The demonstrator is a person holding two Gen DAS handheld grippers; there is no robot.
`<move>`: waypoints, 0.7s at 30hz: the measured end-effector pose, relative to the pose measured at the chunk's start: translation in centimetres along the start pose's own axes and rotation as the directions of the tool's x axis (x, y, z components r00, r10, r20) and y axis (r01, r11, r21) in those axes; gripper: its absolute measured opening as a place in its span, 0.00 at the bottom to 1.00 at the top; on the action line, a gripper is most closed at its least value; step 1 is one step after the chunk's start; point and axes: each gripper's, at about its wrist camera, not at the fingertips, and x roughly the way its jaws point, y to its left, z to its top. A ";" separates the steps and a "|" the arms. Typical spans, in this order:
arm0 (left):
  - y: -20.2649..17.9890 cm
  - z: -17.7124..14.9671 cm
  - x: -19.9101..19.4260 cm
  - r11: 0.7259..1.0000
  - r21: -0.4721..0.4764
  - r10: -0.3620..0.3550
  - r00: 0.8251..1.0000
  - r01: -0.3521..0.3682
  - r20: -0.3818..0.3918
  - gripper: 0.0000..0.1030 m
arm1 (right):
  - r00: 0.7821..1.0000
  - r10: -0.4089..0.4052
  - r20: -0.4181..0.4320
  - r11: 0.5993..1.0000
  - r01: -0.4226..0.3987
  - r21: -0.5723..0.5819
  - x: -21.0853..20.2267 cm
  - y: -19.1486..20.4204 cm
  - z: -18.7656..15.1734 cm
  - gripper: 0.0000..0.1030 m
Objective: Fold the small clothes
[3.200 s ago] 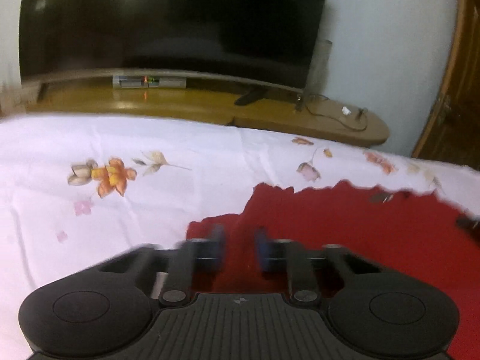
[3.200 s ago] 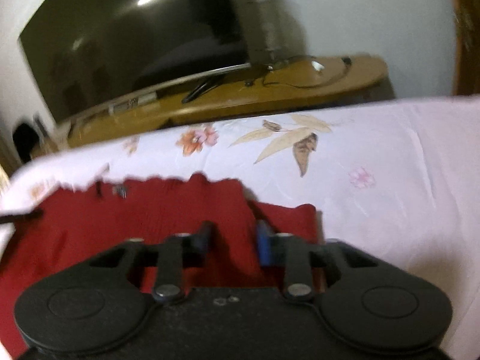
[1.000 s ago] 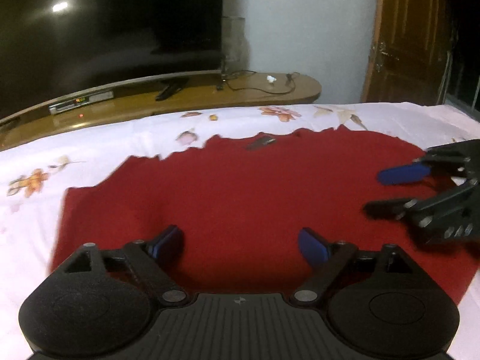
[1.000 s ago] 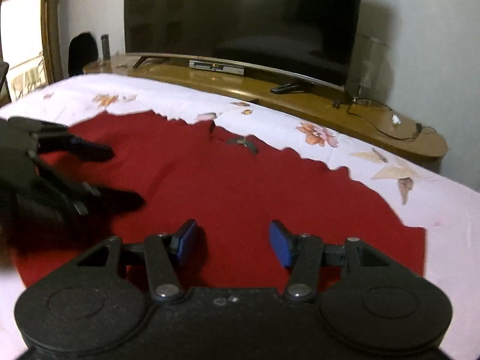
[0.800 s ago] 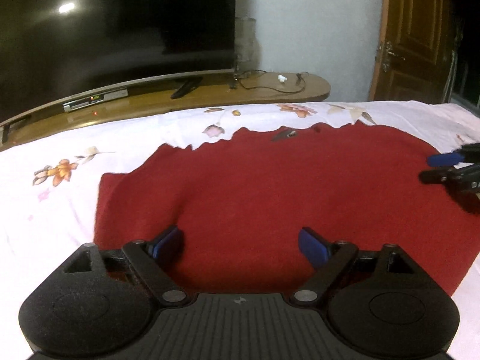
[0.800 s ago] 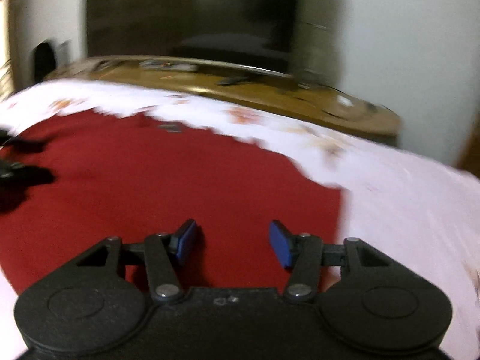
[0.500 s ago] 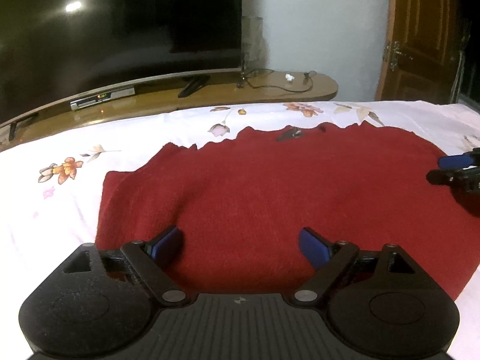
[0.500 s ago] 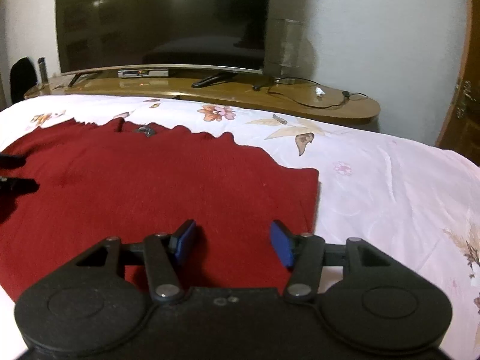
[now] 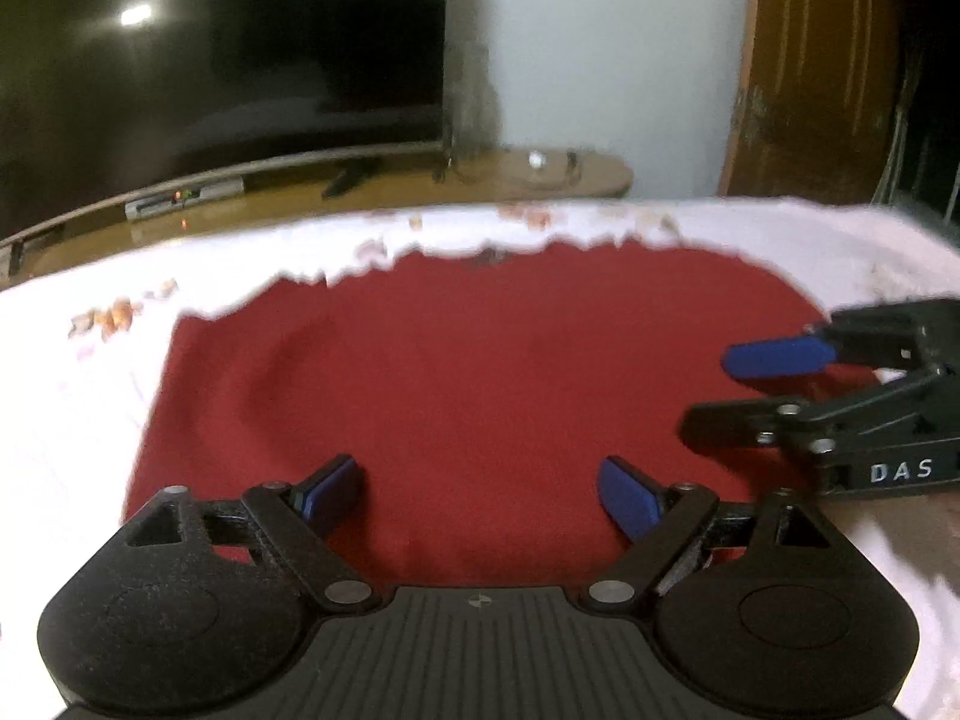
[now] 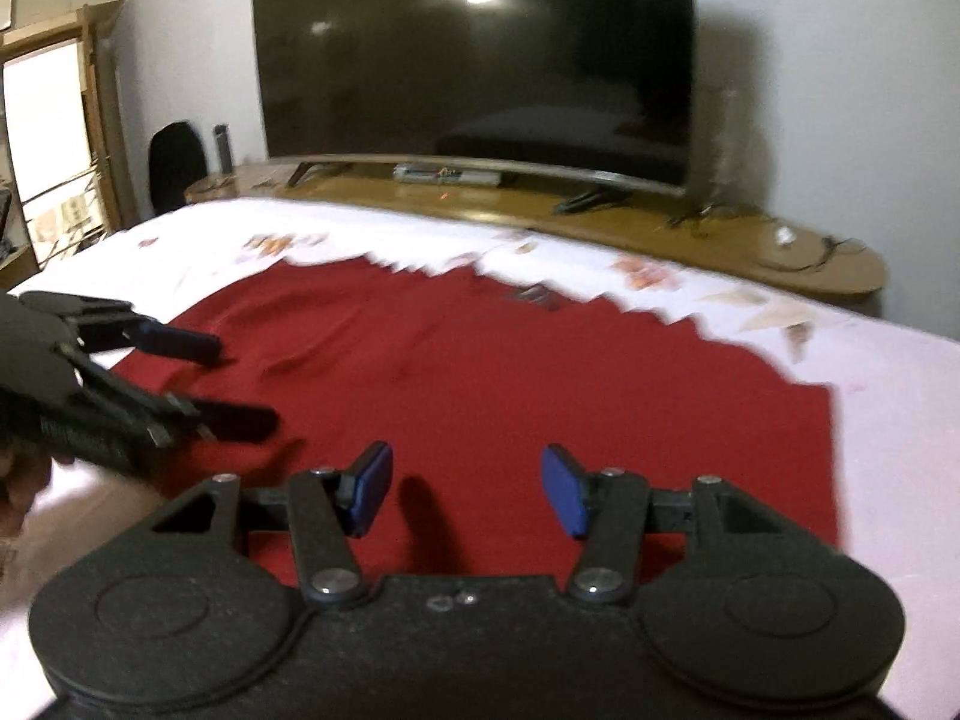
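A dark red knit garment point(image 9: 480, 372) lies spread flat on a white floral bedsheet point(image 9: 72, 420); it also shows in the right wrist view point(image 10: 540, 372). My left gripper point(image 9: 480, 495) is open and empty, just above the garment's near edge. My right gripper point(image 10: 468, 489) is open and empty over the near edge too. Each gripper shows in the other's view: the right one point(image 9: 732, 390) enters from the right over the garment's right side, the left one point(image 10: 240, 384) from the left. Both are open.
A large dark TV point(image 10: 480, 60) stands on a low wooden stand point(image 10: 600, 222) beyond the bed. A wooden door point(image 9: 810, 78) is at the far right. A dark chair point(image 10: 177, 165) and shelving stand at the far left.
Both grippers have swung back toward each other over the garment. The right gripper now reaches further in over the garment's right side. Both stay open; the garment lies as before.
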 end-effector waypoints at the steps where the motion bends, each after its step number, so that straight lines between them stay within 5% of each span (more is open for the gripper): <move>1: -0.2 -0.6 0.2 1.000 0.009 0.016 1.000 -0.016 -0.010 0.84 | 1.000 0.007 -0.019 1.000 -0.008 -0.011 0.6 0.5 -0.2 0.53; 8: 2.5 -3.7 -2.0 0.997 -0.062 0.053 0.999 -0.053 0.003 0.89 | 0.994 -0.091 -0.068 0.975 0.075 -0.208 -1.2 1.6 -3.1 0.53; 15: 4.5 -5.3 -3.4 0.995 -0.089 0.056 0.998 -0.055 0.007 0.92 | 0.986 -0.142 -0.091 0.978 0.154 0.142 -7.1 -7.2 -6.9 0.54; 21: 4.1 -4.1 -4.4 0.989 -0.121 0.081 0.997 -0.081 0.000 0.95 | 0.972 -0.210 -0.106 0.965 0.223 0.139 -6.7 -5.8 -5.4 0.55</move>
